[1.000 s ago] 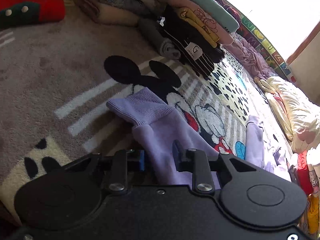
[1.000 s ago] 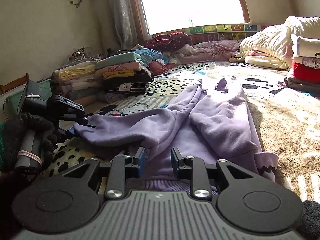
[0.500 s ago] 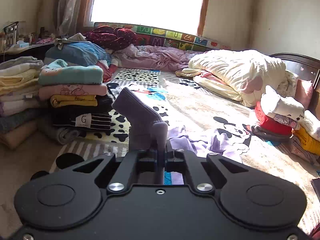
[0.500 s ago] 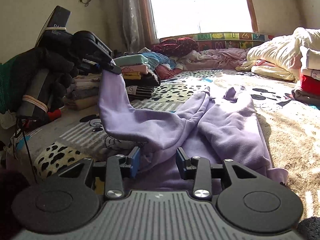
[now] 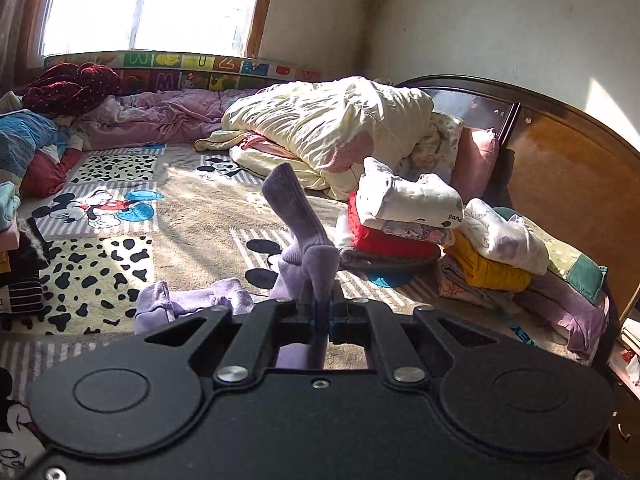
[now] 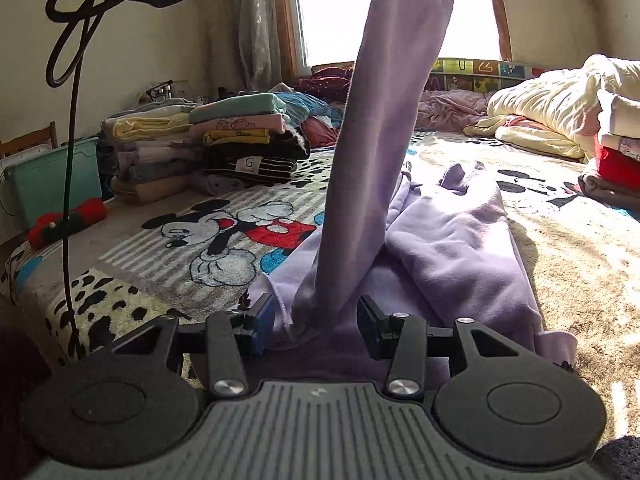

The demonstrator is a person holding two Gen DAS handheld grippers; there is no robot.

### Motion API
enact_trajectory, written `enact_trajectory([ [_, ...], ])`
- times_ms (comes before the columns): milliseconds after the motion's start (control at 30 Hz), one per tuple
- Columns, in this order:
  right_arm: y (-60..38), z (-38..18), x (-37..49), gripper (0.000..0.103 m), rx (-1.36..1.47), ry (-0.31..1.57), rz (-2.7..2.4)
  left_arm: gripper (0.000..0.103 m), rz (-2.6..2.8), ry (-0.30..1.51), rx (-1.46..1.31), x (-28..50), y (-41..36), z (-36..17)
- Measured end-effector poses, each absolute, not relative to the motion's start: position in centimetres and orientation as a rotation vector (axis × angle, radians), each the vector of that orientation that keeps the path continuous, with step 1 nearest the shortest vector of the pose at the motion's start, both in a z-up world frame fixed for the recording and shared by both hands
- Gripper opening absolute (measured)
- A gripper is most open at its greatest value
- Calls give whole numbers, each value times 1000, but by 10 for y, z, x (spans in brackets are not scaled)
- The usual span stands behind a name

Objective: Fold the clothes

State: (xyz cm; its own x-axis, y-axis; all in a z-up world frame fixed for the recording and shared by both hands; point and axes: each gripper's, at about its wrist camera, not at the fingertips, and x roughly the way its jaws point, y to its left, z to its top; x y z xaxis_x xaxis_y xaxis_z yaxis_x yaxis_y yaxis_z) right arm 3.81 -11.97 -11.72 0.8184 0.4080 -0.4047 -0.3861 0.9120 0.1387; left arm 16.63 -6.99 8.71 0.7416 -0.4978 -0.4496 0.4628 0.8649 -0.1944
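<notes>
The left gripper (image 5: 320, 312) was seen with jaws pressed together on the ribbed cuff of a lilac sweatshirt (image 6: 452, 240), its sleeve (image 6: 380, 140) pulled up toward 12 o'clock while the body lay on the Mickey Mouse blanket (image 6: 224, 236). The right gripper (image 6: 316, 320) was held low at the garment's near edge, jaws spread and gripping nothing. A "G" label (image 6: 249, 164) was read on the striped black item in the folded stack at 10 o'clock; "Pand" (image 5: 455, 217) was partly read on the white top at 3 o'clock in the left view.
</notes>
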Motion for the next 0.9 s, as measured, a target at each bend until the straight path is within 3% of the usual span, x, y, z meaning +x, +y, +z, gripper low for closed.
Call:
enact_trajectory([
  [333, -131, -108, 28, 44, -11, 363, 194, 4, -524, 718, -87, 193, -92, 54],
  [733, -95, -109, 19, 46, -160, 319, 401, 4, -606, 754, -77, 196, -74, 40],
  [800, -99, -110, 24, 43, -121, 385, 415, 10, -656, 757, 27, 195, -79, 35],
  [867, -102, -111, 30, 43, -83, 451, 428, 31, -645, 730, 31, 189, -67, 33],
  [900, -106, -109, 29, 43, -61, 463, 432, 33, -638, 720, 15, 186, -59, 33],
])
